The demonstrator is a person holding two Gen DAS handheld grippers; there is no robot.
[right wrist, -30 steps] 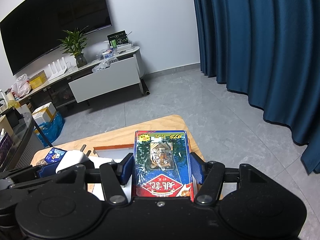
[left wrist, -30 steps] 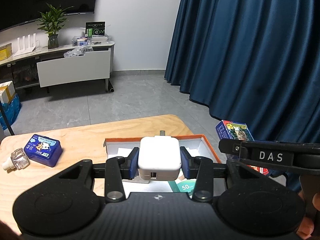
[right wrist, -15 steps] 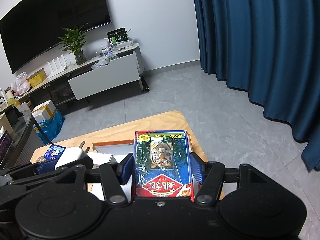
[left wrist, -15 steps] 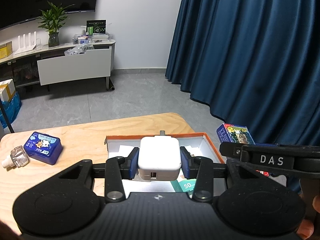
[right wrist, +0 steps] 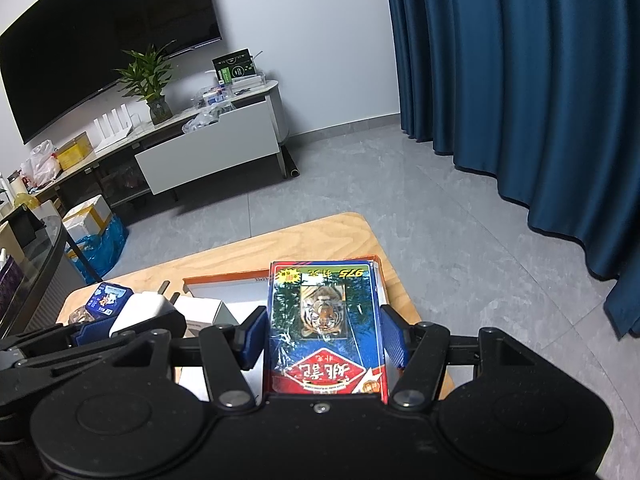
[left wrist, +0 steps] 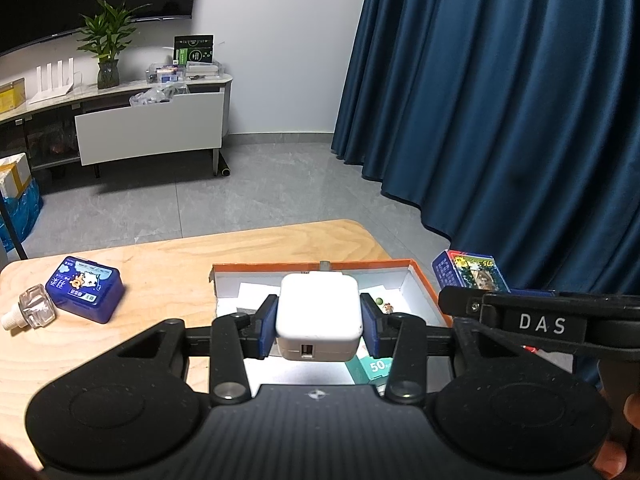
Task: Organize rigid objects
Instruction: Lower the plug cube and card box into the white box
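My left gripper is shut on a white charger plug and holds it over an open orange-rimmed cardboard box on the wooden table. My right gripper is shut on a blue card pack with a tiger picture, held above the box's right end; the pack also shows in the left wrist view. The charger plug and the box show at the left of the right wrist view.
A blue tin and a small clear bottle lie on the table's left part. The box holds papers and a green card. Blue curtains hang beyond the table's right edge. A TV cabinet stands far behind.
Both grippers have crept slightly forward and down toward the box, each holding the same object. Nothing was let go.
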